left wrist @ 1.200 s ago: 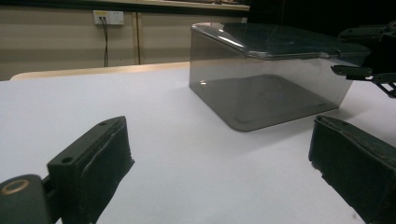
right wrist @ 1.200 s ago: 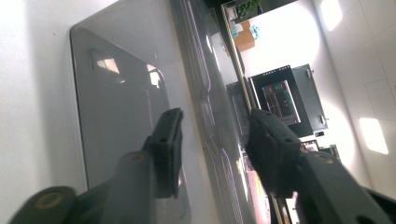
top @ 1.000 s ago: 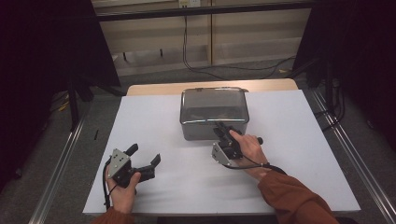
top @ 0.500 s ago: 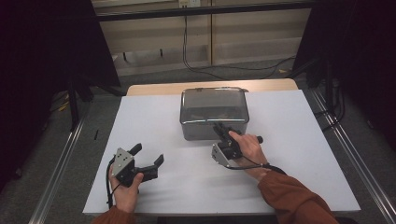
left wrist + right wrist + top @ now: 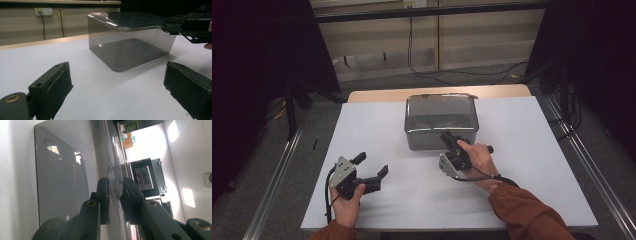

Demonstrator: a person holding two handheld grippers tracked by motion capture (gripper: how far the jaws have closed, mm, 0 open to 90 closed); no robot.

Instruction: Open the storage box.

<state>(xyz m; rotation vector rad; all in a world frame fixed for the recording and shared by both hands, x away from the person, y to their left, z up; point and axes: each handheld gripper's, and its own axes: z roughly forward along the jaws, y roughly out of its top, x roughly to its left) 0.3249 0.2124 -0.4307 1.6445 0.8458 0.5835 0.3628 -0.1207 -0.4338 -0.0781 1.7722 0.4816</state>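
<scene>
A shiny steel container (image 5: 439,117) stands at the middle back of the white table (image 5: 527,135); its top edge flares into a flat rim. My right gripper (image 5: 448,138) reaches its near wall, and in the right gripper view the two jaws (image 5: 115,187) sit on either side of the thin rim (image 5: 111,170), shut on it. My left gripper (image 5: 373,163) rests low at the front left, open, with nothing between its pads (image 5: 60,82). The left gripper view shows the container (image 5: 130,47) ahead and the right gripper (image 5: 175,26) at its rim.
Metal rails (image 5: 277,175) run along both sides of the table. A wooden strip (image 5: 377,94) borders the far edge, and beyond it cables (image 5: 412,55) hang against a beige wall. Bare white surface lies between the two grippers.
The left gripper has shifted a little to the right and nearer the front edge, still open. The right gripper has stayed at the container's rim.
</scene>
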